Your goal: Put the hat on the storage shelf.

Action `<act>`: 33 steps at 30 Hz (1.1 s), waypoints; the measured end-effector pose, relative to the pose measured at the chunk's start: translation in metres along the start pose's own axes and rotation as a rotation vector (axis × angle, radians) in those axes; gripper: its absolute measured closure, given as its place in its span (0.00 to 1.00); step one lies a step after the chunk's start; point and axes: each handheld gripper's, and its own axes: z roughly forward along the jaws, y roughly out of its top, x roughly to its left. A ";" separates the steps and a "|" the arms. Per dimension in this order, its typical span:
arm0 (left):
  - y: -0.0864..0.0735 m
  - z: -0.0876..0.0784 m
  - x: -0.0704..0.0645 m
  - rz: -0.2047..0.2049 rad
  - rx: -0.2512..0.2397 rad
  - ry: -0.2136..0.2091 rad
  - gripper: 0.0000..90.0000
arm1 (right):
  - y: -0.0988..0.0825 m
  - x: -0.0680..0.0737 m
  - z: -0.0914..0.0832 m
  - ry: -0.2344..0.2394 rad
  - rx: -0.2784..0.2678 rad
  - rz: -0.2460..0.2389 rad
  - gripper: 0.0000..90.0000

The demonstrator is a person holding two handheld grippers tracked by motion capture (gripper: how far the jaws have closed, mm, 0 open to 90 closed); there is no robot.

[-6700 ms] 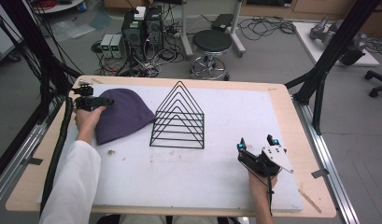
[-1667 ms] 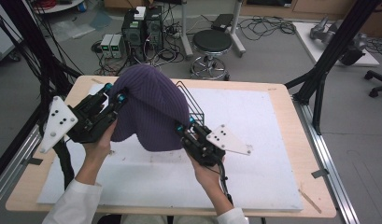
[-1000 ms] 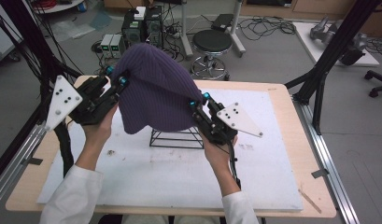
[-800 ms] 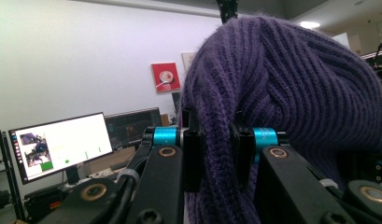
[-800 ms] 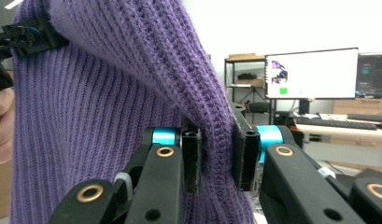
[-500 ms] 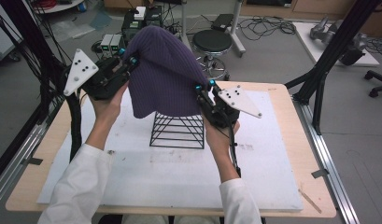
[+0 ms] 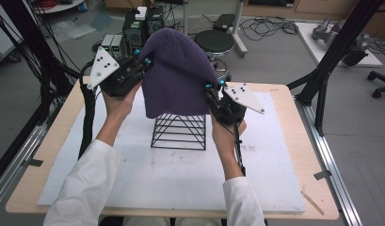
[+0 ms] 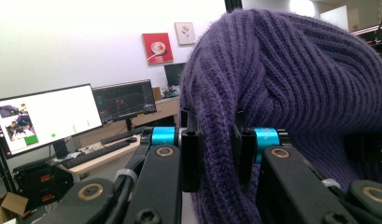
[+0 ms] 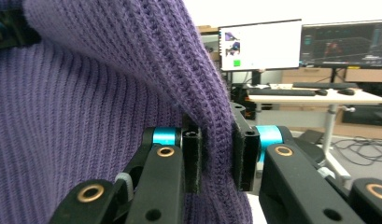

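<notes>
Left edge of the high view: black frame struts and cabling beside the wooden table (image 7: 49,155), topped with a white mat (image 7: 133,169). Coming in from the bottom, a white sleeve (image 7: 86,188) and a bare forearm rising to the left hand (image 7: 117,101), wrapped around the left gripper (image 7: 144,63), with its grey three-cornered plate (image 7: 102,67) tilted outward. Jaws clamped on the left edge of the purple knit beanie (image 7: 176,70); in the left gripper view, the two black pads pinching a bunched fold of ribbed knit (image 8: 216,154), no gap showing.

Centre: beanie held up in the air, stretched between both grippers, crown uppermost, open rim hanging downward. Directly below, a black wire pyramid rack (image 7: 179,133) standing upright on the mat, its top hidden behind the hanging rim; whether knit and wire touch cannot be told. Beyond the table, a round black stool (image 7: 217,41) and grey equipment boxes (image 7: 143,26) on the floor.

Right: right gripper (image 7: 213,87) gripping the beanie's right edge, grey plate (image 7: 242,96) pointing right, right hand (image 7: 228,127) beneath it. In the right gripper view, pads squeezed tight on a ridge of knit (image 9: 216,144), with lit monitors (image 9: 258,44) and a desk (image 9: 314,95) in the background. Far right of the high view: a slanted black strut and loose cables on the grey floor.
</notes>
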 end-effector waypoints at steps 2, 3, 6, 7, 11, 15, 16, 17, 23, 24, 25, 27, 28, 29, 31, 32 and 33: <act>-0.001 0.001 -0.001 0.007 0.002 -0.009 0.87 | -0.001 0.000 0.001 -0.018 0.010 -0.006 0.86; -0.002 0.002 -0.002 0.009 0.004 -0.015 0.87 | -0.001 -0.001 0.001 -0.026 0.012 -0.014 0.86; -0.003 0.004 -0.004 0.028 0.012 -0.030 0.86 | -0.004 -0.004 0.003 -0.046 0.032 -0.017 0.86; -0.004 0.004 -0.005 0.029 0.014 -0.034 0.86 | -0.004 -0.006 0.004 -0.051 0.035 -0.014 0.86; -0.007 0.008 -0.007 0.044 0.020 -0.034 0.86 | -0.006 -0.010 0.007 -0.071 0.046 -0.003 0.86; -0.012 0.009 -0.008 0.043 0.035 -0.042 0.86 | -0.009 -0.011 0.005 -0.072 0.061 -0.005 0.86; -0.013 0.008 -0.009 0.045 0.034 -0.042 0.86 | -0.011 -0.011 0.004 -0.071 0.066 -0.004 0.86; -0.014 0.008 -0.010 0.047 0.036 -0.045 0.86 | -0.014 -0.011 0.002 -0.071 0.067 -0.010 0.86; -0.022 0.004 -0.014 0.043 0.049 -0.059 0.86 | -0.030 -0.010 -0.004 -0.054 0.092 -0.004 0.85; -0.023 0.003 -0.014 0.040 0.050 -0.062 0.86 | -0.033 -0.010 -0.005 -0.051 0.096 -0.006 0.85; -0.025 0.002 -0.015 0.038 0.057 -0.065 0.86 | -0.036 -0.009 -0.006 -0.047 0.101 -0.009 0.85; -0.028 -0.001 -0.017 0.039 0.064 -0.070 0.86 | -0.041 -0.009 -0.008 -0.041 0.109 0.001 0.85; -0.030 -0.003 -0.018 0.034 0.069 -0.071 0.86 | -0.044 -0.009 -0.010 -0.040 0.112 0.007 0.85; -0.032 -0.004 -0.019 0.031 0.070 -0.070 0.86 | -0.046 -0.008 -0.011 -0.037 0.118 0.008 0.85; -0.036 -0.007 -0.020 0.019 0.076 -0.071 0.86 | -0.050 -0.007 -0.012 -0.028 0.131 0.001 0.85; -0.038 -0.009 -0.021 0.019 0.081 -0.073 0.86 | -0.052 -0.007 -0.013 -0.025 0.131 -0.001 0.85; -0.040 -0.011 -0.021 0.019 0.088 -0.074 0.86 | -0.054 -0.007 -0.014 -0.021 0.136 -0.002 0.85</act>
